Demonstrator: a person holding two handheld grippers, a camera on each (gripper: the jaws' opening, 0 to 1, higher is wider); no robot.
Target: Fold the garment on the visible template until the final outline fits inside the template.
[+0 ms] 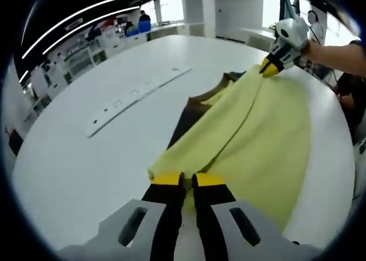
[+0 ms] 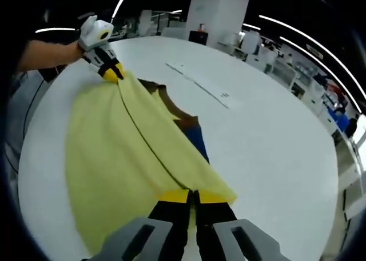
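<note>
while clamped on one corner of the yellow garment, left claw holds the cloth taut above the white round worktop. right claw likewise pinched shut on the opposite corner, seen far across at. garment stretched between both, draped over a dark template with a blue patch. long white strip lying apart on the worktop.
</note>
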